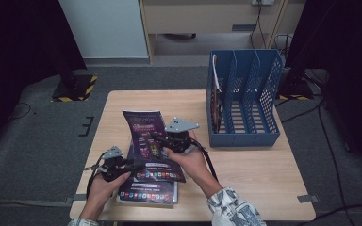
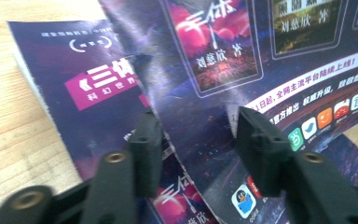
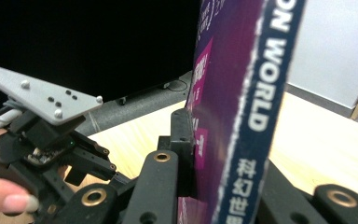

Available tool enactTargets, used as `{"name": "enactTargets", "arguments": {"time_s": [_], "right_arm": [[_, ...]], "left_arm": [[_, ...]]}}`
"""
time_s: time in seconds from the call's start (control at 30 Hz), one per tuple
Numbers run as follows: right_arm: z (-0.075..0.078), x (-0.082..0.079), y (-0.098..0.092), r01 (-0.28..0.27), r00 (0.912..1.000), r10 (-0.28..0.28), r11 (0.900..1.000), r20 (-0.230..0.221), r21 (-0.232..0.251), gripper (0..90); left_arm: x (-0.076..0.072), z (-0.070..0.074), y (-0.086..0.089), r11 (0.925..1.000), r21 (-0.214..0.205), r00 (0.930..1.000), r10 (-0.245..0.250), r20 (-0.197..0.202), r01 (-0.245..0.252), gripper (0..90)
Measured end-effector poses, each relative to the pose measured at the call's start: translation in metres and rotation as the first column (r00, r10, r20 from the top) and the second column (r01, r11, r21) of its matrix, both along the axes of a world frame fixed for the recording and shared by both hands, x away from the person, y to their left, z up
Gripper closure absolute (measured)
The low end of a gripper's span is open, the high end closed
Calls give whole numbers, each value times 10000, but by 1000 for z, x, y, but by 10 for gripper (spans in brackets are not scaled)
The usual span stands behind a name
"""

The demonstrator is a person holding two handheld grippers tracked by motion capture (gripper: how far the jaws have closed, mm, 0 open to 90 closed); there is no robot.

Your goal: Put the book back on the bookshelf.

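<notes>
Your left hand-held gripper (image 1: 125,165): nearest item, low at the near edge of the counter (image 1: 245,188). Its jaws stand part open, astride the lower edge of the raised magazine (image 1: 152,146); in the left gripper view the page passes between the pads (image 2: 145,149) and no pad is seen pressing on it.

Stack (image 1: 146,192): a second magazine with the same purple cover, flat on the counter just beneath and to the right of that gripper, its near edge close to the counter's edge.

Your right hand-held gripper (image 1: 156,139): just beyond and to the right of the left one, raised off the counter. Its jaws are clamped on the raised magazine near its spine; in the right gripper view the spine (image 3: 256,112) stands upright between the jaws, the left jaw flat against the cover.

Raised magazine: tilted up off the stack, held by the right gripper, top edge leaning away from you.

File rack (image 1: 245,99): blue, three slots, well beyond and to the right of the right gripper, at the far right of the counter. A dark booklet (image 1: 215,101) stands in its leftmost slot.
</notes>
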State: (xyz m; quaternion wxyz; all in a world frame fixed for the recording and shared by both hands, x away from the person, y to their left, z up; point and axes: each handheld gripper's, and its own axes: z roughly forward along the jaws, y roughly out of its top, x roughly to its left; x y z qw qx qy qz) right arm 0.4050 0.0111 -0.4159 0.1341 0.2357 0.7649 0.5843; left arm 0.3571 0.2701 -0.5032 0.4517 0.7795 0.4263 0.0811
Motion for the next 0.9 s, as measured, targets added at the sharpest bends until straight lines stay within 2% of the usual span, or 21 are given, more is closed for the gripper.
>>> {"name": "enactTargets", "arguments": {"time_s": [0.27, 0.37, 0.6, 0.9], "right_arm": [[-1, 0, -2, -42, 9999, 41, 10000, -154, -89, 827], [-1, 1, -5, -35, 9999, 31, 9996, -167, -275, 819], [3, 6, -12, -104, 9997, 92, 9986, -234, -519, 790], [16, 9, -10, -177, 9998, 174, 9996, -123, -207, 772]], "left_arm": [[0, 6, 2, 9997, 178, 9998, 187, -80, -186, 708], [0, 7, 2, 9994, 318, 9999, 154, -1, -153, 749], [-1, 10, 1, 9991, 362, 9995, 200, 225, -208, 780], [-5, 18, 2, 9970, 706, 9967, 250, 778, -305, 796]]}}
